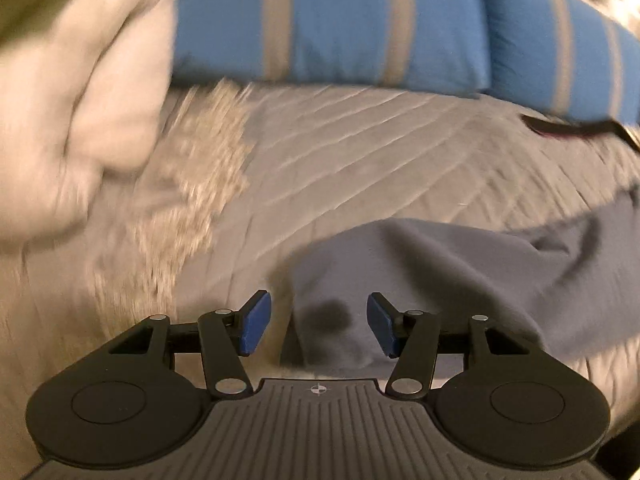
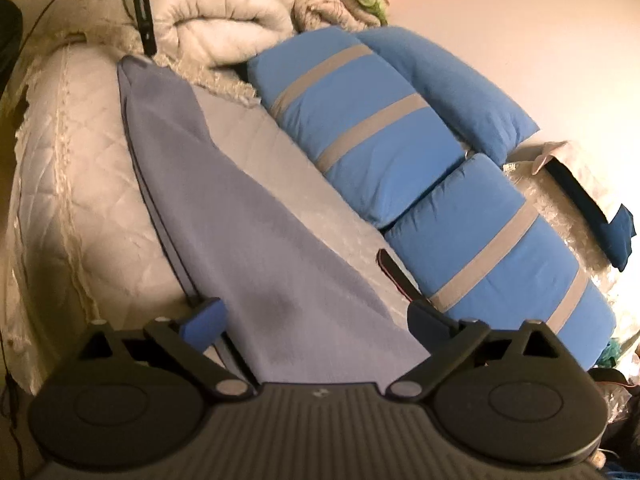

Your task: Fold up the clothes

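A blue-grey garment (image 2: pixel 248 216) lies stretched in a long folded strip across the quilted bed (image 2: pixel 68 184). My right gripper (image 2: pixel 316 324) is open, its jaws wide apart over the garment's near end. In the left wrist view the garment's other end (image 1: pixel 460 276) lies in front of my left gripper (image 1: pixel 318 322), which is open with the cloth's corner between its blue pads (image 1: pixel 254 326), not pinched. The left gripper also shows far off in the right wrist view (image 2: pixel 142 12), above the garment's far tip.
Blue pillows with grey stripes (image 2: pixel 372 128) (image 1: pixel 328 20) line the back of the bed. A rolled white duvet (image 2: pixel 216 20) (image 1: pixel 80 92) and a fringed beige throw (image 1: pixel 192 184) lie beside the far end. A dark strap (image 2: pixel 394 270) lies by the pillows.
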### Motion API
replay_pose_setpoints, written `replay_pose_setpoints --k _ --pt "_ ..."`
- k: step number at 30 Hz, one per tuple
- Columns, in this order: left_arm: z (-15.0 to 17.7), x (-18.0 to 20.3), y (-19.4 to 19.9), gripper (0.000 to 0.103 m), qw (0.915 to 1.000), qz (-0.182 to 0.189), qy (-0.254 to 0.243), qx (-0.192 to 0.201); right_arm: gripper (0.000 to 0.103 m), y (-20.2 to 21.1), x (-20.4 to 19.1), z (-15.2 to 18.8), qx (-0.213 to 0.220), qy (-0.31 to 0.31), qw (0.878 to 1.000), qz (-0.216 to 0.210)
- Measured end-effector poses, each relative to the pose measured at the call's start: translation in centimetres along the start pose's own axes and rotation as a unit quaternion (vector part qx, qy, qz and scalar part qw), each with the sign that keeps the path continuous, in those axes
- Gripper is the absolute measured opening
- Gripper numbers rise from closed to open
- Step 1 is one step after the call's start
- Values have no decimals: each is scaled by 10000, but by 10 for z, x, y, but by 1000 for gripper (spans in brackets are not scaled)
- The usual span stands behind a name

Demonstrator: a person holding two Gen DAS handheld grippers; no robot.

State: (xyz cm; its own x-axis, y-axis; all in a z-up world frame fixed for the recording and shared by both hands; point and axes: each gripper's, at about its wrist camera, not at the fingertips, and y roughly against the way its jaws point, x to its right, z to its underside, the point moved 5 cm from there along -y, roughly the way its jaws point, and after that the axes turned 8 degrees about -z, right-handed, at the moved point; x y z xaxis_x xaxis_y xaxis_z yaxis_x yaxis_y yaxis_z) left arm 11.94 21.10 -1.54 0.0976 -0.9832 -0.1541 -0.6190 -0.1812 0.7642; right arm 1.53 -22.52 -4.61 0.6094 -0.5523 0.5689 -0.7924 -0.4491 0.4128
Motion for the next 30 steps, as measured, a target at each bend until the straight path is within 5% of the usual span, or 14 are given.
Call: replay_pose_setpoints --k 3,8,15,21,26,30 --pt "4 -14 -8 39 9983 174 473 -280 102 -2 7 1 19 -169 9999 14" --pt "11 -22 -9 1 9945 425 860 -417 103 -7 17 2 -48 -416 9991 1" --pt "6 -33 -3 1 9983 -77 470 -323 103 -6 15 3 -39 -376 9993 -33" --pt "7 -43 -13 5 9966 -268 415 -663 103 -6 14 3 -9 -359 9993 -69" --pt "0 -48 -13 42 9962 -208 677 -513 103 -6 12 3 4 -321 9994 -86" --pt "-14 -48 -16 44 9938 143 1049 -336 103 -7 10 3 12 -302 9995 -108"
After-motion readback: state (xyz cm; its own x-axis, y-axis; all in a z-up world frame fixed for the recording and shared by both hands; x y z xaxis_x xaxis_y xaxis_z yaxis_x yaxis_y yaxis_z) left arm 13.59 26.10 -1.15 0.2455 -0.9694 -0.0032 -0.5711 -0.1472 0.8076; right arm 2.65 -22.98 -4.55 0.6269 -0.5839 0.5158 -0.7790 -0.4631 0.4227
